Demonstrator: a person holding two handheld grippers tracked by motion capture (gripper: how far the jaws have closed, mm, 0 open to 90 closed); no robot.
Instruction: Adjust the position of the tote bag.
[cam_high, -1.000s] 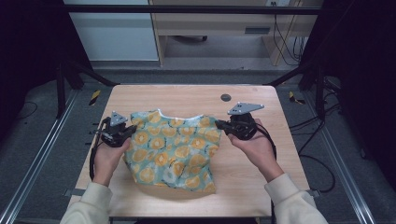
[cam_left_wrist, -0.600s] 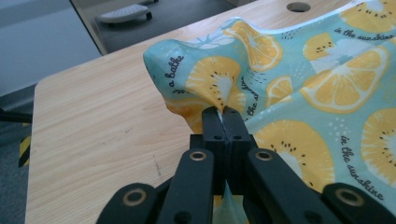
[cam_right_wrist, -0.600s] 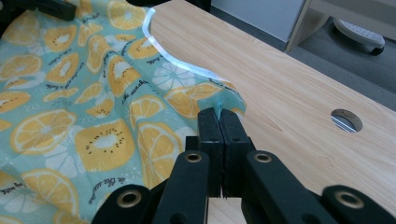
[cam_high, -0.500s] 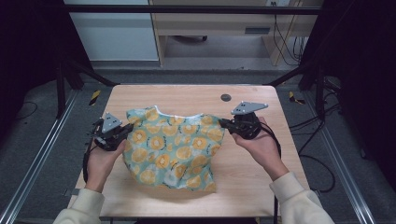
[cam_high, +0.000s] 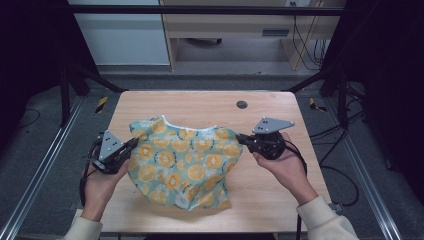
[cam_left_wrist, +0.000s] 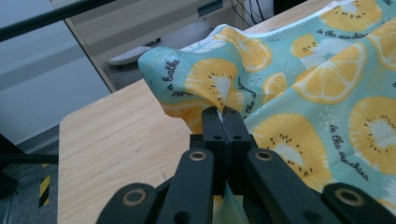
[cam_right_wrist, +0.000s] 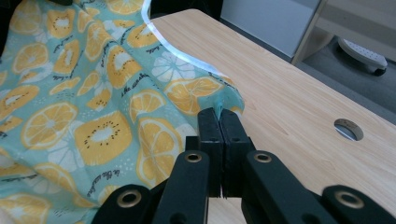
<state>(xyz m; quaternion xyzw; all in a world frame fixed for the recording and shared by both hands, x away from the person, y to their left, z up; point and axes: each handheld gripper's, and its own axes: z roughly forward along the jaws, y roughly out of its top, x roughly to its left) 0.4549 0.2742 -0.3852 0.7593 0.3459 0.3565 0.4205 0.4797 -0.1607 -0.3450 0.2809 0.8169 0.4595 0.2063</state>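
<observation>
I keep the left gripper (cam_high: 131, 145) and right gripper (cam_high: 241, 138) each clamped on 1 shoulder corner of the fruit-print shirt (cam_high: 185, 162), lying mid-table (cam_high: 280, 210); pull outward evenly, keeping tension low.

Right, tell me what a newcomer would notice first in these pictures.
The teal cloth printed with yellow citrus and kiwi slices grabs the eye first, spread in the middle of the light wooden table. Next come the black left gripper and black right gripper, each shut on an opposite edge of it, holding it stretched between them. A small round hole sits near the table's far edge.
</observation>
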